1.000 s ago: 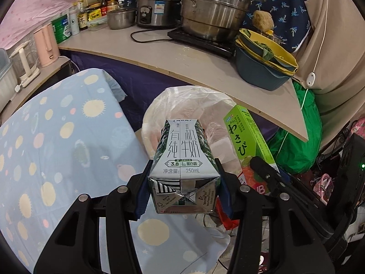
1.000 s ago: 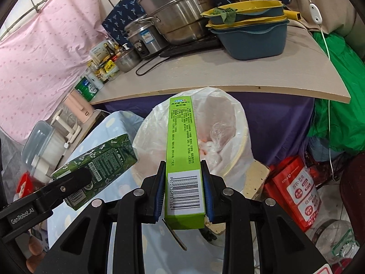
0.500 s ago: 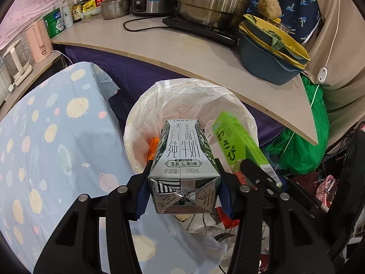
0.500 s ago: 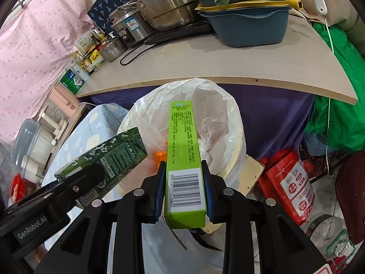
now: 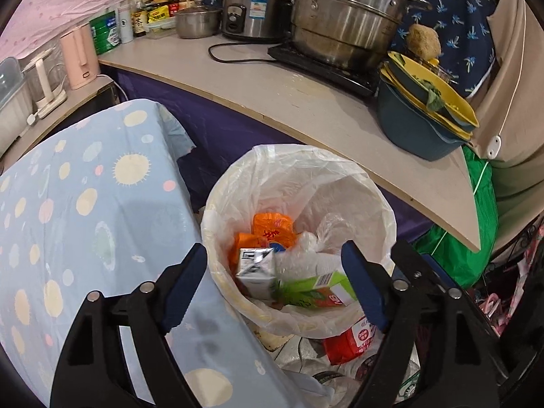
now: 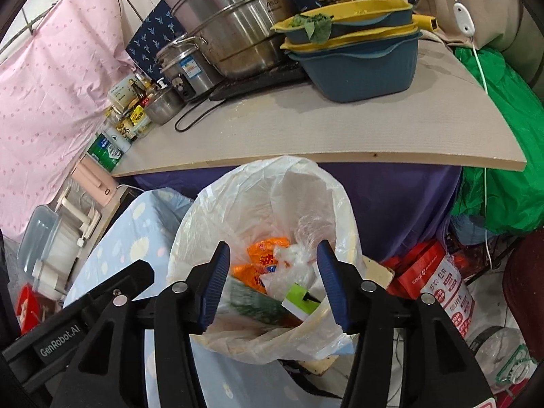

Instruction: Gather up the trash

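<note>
A bin lined with a white plastic bag [image 5: 299, 159] [image 6: 258, 176] stands below both grippers. The milk carton [image 5: 255, 268] [image 6: 258, 306] and the green wasabi box [image 5: 316, 289] [image 6: 301, 301] lie loose inside it, on orange wrappers [image 5: 272, 229] and crumpled clear plastic. My left gripper [image 5: 273, 255] hangs over the bin's near rim, its jaws opening wide with nothing pressed between the blue pads. Over the same bin, my right gripper [image 6: 273, 250] has its jaws opening too, and they hold nothing.
A table under a blue dotted cloth [image 5: 85, 204] adjoins the bin on the left. Behind the bin a wooden counter [image 5: 306, 102] carries steel pots [image 5: 340, 23] and stacked blue and yellow basins [image 5: 421, 125]. A red bag [image 6: 438, 278] and a green bag [image 6: 503, 170] crowd the floor at the right.
Both grippers' jaws have spread apart. The milk carton has left the left gripper and the green box the right one, and both now lie in the bin.
</note>
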`<state>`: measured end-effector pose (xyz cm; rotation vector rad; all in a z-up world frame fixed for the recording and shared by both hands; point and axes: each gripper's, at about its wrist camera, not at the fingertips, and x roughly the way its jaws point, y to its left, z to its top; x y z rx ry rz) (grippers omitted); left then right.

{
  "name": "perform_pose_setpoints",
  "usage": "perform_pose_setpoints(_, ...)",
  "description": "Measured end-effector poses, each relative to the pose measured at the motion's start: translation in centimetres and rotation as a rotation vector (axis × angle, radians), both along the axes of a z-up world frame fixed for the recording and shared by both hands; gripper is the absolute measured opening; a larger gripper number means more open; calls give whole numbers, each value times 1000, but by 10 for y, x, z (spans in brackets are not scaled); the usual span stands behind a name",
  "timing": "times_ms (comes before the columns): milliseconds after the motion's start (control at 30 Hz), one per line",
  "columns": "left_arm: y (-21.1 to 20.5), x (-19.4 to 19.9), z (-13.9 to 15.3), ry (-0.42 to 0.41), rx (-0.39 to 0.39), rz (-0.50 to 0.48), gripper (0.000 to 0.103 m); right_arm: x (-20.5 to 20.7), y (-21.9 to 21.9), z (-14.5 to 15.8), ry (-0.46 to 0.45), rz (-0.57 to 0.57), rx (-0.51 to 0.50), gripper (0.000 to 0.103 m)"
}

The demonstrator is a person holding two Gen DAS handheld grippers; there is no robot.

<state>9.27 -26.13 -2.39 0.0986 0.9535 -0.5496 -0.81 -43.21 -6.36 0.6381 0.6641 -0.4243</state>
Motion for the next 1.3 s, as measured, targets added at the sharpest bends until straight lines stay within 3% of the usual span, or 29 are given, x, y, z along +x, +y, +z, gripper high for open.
perform_pose_setpoints(200, 8, -3, 7, -18, 1, 11, 79, -8, 9, 12, -11, 4, -33, 56)
perform_pose_setpoints(367, 19, -8, 13, -38, 2, 34, 86, -16, 16, 19, -21, 5, -50, 57)
perform_pose_setpoints(1300, 82, -40, 12, -76, 52, 112, 87, -37, 77, 42, 34, 87, -252, 75)
